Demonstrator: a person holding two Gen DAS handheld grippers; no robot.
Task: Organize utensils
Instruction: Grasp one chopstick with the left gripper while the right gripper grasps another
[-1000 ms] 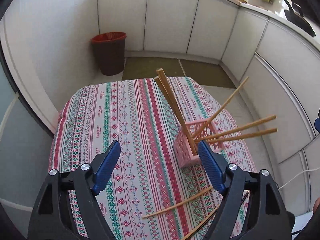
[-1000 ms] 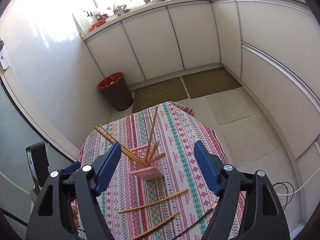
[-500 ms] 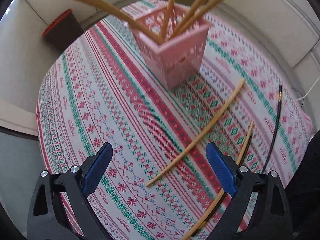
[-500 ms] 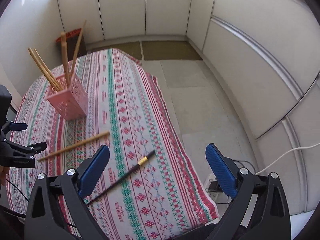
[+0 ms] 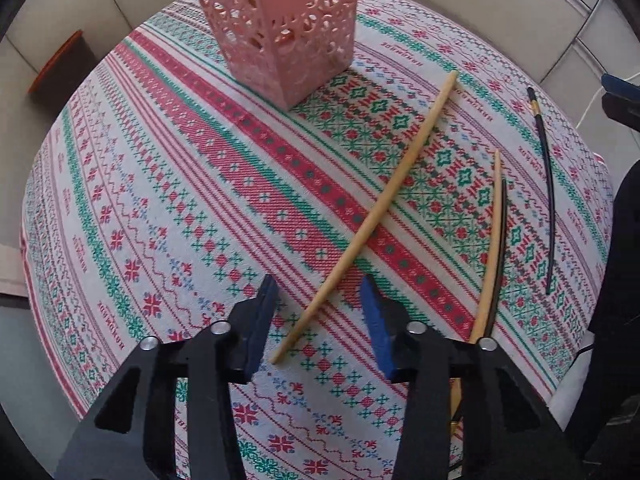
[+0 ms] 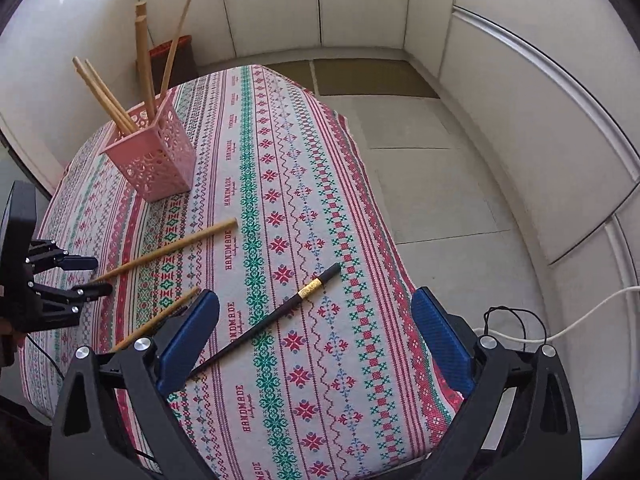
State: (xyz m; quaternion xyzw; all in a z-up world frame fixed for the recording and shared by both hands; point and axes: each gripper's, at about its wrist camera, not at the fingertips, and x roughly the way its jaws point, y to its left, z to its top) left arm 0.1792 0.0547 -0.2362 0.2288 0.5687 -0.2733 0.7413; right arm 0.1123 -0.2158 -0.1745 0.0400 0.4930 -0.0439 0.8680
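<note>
Bamboo-coloured wooden chopstick (image 5: 372, 216) lies between the half-open, empty left gripper (image 5: 320, 300), pointing to one o'clock beside the pink perforated plastic basket (image 5: 280, 32); right gripper (image 6: 316, 344) gapes empty. Closing squarely on its thin end should prevent rolling.

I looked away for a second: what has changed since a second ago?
The left gripper has come down low over the tablecloth and narrowed its jaws around the thin end of a wooden chopstick, not yet clamped. The right gripper swung toward the black chopstick, still wide open. The pink basket and loose chopsticks haven't moved.
</note>
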